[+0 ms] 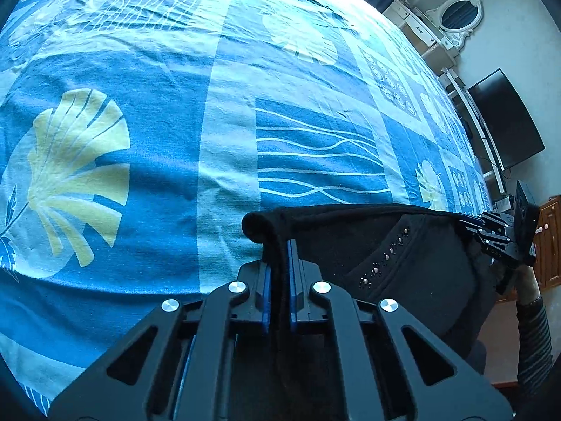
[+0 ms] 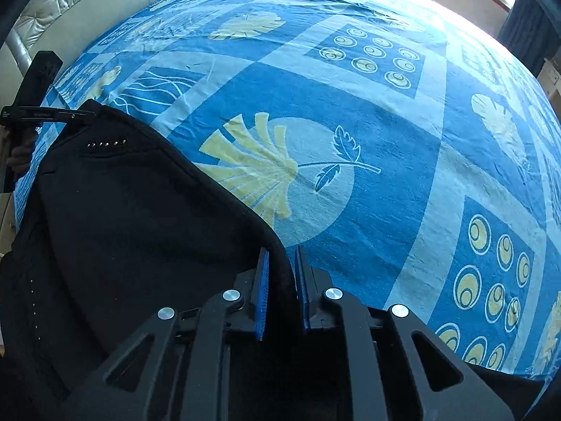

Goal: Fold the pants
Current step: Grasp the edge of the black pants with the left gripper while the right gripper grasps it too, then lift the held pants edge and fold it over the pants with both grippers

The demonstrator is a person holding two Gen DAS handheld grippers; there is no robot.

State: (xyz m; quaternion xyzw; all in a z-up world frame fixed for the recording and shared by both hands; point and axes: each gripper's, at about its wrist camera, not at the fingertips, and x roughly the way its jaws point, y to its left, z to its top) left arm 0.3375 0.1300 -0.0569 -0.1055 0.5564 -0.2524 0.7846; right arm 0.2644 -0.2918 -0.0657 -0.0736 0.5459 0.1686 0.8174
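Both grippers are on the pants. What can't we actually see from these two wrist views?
- Pants legs and hems: both views, cut off at the bottom edge behind the gripper bodies.
- Right gripper pads: left wrist view, far off and buried in fabric.
- Left gripper pads: right wrist view, small and edge-on.
- Bed near edge: covered by pants.

**Black pants stretched between both grippers**

The pants are black, soft knit fabric, with a slanted row of small silver studs near a pocket seam; one top corner is pinched between the left gripper pads, its edge curled over just beyond the tips; the other corner sits in the right gripper; the cloth hangs between them, draping down below both.
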